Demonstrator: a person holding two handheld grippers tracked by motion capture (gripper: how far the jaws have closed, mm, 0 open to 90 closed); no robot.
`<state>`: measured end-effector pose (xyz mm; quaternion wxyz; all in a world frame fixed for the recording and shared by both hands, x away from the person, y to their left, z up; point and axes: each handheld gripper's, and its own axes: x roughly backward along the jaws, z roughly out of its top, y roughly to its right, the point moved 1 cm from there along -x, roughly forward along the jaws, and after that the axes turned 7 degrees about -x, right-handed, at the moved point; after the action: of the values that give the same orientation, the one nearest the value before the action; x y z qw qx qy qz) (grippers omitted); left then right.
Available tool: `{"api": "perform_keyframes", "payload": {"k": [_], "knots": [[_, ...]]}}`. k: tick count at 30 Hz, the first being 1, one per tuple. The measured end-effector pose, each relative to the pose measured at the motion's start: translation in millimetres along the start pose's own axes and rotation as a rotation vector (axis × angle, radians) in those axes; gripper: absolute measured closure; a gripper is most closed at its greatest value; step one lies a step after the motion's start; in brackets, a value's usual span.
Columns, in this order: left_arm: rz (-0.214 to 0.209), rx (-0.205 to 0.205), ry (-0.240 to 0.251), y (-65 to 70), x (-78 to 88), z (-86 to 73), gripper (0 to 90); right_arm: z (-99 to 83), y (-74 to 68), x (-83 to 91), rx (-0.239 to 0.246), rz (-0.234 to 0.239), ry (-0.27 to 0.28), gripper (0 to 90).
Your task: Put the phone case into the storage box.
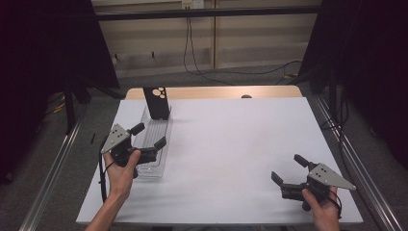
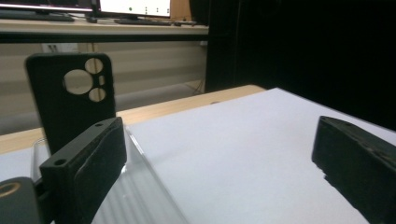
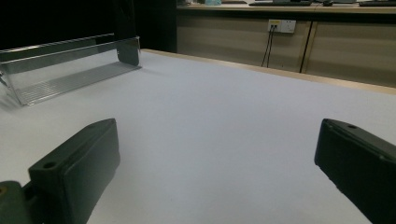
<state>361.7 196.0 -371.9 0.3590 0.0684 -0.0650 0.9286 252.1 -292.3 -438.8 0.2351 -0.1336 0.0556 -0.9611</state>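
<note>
Both tongs, left (image 1: 148,136) and right (image 1: 288,168), gape wide and empty, the black camera-holed phone case (image 1: 157,102) standing untouched at the far end of the clear plastic tray (image 1: 153,166) on the table's left.

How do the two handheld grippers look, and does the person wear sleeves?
Each gripper, left and right, is black with two blocky jaws and a grey three-cornered plate with small holes. A black cable trails from the left one. The forearms are bare, with no sleeves seen.
</note>
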Motion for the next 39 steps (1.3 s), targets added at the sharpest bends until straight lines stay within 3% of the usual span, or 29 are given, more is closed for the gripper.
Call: {"api": "perform_keyframes", "payload": {"k": [5,10,12,21,23,25,29,33,35,37,39], "knots": [[0.008,0.003,0.005,3.1,14.8,-7.6,2.2,-0.1,0.4,0.0,-0.002,-0.005,-0.001,0.0],[0.061,0.007,0.002,4.7,28.4,-20.0,2.7,0.0,0.2,0.7,-0.001,-0.008,0.0,0.0],[0.07,0.033,-0.004,4.7,32.7,-27.7,2.6,0.1,0.4,0.9,-0.002,-0.009,0.001,0.0],[0.086,0.054,-0.051,7.6,49.3,-51.6,2.7,0.3,0.6,2.0,0.002,-0.015,0.005,0.0],[0.081,0.078,-0.055,7.4,52.9,-54.9,2.6,0.1,0.6,1.9,0.001,-0.014,0.004,0.0],[0.101,0.055,-0.067,8.5,56.8,-57.6,2.6,0.0,0.6,1.9,0.007,-0.013,0.002,0.0],[0.103,0.074,-0.068,12.5,65.4,-65.7,2.6,0.1,0.5,2.6,0.008,-0.01,0.006,0.0],[0.113,0.06,-0.069,14.1,69.9,-68.7,2.6,0.2,1.1,3.7,0.009,-0.012,0.004,0.0],[0.117,0.071,-0.069,12.9,70.6,-69.7,2.6,0.2,1.6,3.8,0.011,-0.013,0.004,0.0],[0.114,0.12,-0.071,12.9,70.5,-70.9,2.7,0.1,2.3,4.0,0.013,-0.016,0.005,0.0],[0.126,0.106,-0.06,12.6,71.7,-69.7,2.7,0.2,2.5,4.6,0.014,-0.017,0.002,0.0]]}}
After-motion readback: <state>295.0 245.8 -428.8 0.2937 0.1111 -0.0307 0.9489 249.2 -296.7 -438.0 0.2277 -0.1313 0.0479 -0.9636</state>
